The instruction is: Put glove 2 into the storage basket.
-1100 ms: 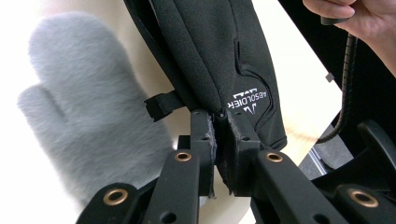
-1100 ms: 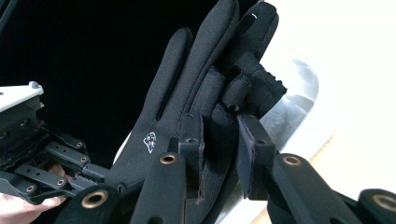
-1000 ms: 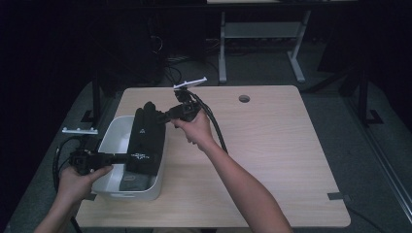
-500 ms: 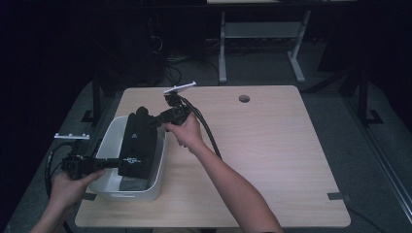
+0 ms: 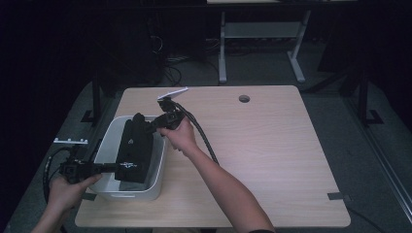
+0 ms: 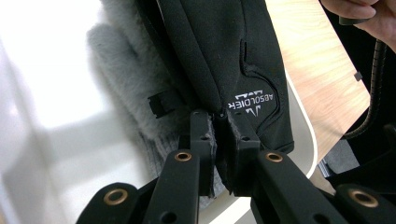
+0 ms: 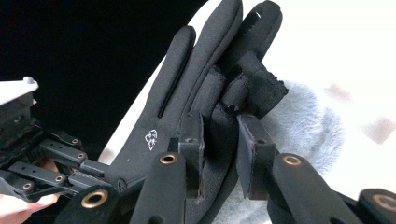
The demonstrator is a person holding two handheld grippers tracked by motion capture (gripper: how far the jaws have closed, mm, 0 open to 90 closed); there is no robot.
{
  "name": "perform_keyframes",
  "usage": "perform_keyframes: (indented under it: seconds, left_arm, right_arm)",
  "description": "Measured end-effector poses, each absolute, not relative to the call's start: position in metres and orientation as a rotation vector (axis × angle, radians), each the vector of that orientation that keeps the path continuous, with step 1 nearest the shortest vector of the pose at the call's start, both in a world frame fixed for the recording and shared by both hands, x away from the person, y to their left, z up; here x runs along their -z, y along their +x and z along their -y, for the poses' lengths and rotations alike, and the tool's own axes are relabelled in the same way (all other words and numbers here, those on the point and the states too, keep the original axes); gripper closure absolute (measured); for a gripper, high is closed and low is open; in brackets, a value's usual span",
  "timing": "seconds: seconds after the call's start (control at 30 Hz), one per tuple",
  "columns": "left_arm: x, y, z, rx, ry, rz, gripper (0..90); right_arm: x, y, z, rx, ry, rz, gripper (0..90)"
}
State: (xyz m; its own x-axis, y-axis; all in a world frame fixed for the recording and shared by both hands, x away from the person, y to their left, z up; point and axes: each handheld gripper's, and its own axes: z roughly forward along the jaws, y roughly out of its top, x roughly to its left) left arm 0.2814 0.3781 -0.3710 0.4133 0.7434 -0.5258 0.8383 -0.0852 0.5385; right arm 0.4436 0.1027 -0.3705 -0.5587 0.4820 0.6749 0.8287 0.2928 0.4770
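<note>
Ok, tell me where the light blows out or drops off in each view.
High view: room behind the table nearly black. Left gripper view: white bin wall blown out, black glove sharp with its logo readable. Right gripper view: bin floor overexposed, grey fleece glove soft, background black.

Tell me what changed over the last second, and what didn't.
Both hands carried the black glove toward the near left and down, so it now lies lower over the white bin. The left tool still grips the cuff, the right tool the finger end. The bin and the grey fleece glove inside stayed put.
</note>
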Motion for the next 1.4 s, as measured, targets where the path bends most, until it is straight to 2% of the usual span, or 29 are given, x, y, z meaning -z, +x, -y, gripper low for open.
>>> perform_keyframes:
  seconds: [0.27, 0.6, 0.93, 1.4]
  left_arm:
    - [0.383, 0.279, -0.386, 0.213, 1.824, -1.383, 83.1]
    - [0.39, 0.28, -0.386, 0.233, 1.827, -1.401, 80.7]
    - [0.39, 0.28, -0.388, 0.235, 1.83, -1.406, 69.8]
    - [0.376, 0.284, -0.394, 0.174, 1.808, -1.416, 61.6]
  right_arm:
    - [0.382, 0.442, -0.115, 1.105, -1.173, 2.193, 73.0]
    - [0.392, 0.443, -0.118, 1.068, -1.182, 2.218, 71.2]
    - [0.39, 0.444, -0.116, 1.062, -1.187, 2.26, 64.9]
    - [0.38, 0.444, -0.104, 1.12, -1.161, 2.218, 59.2]
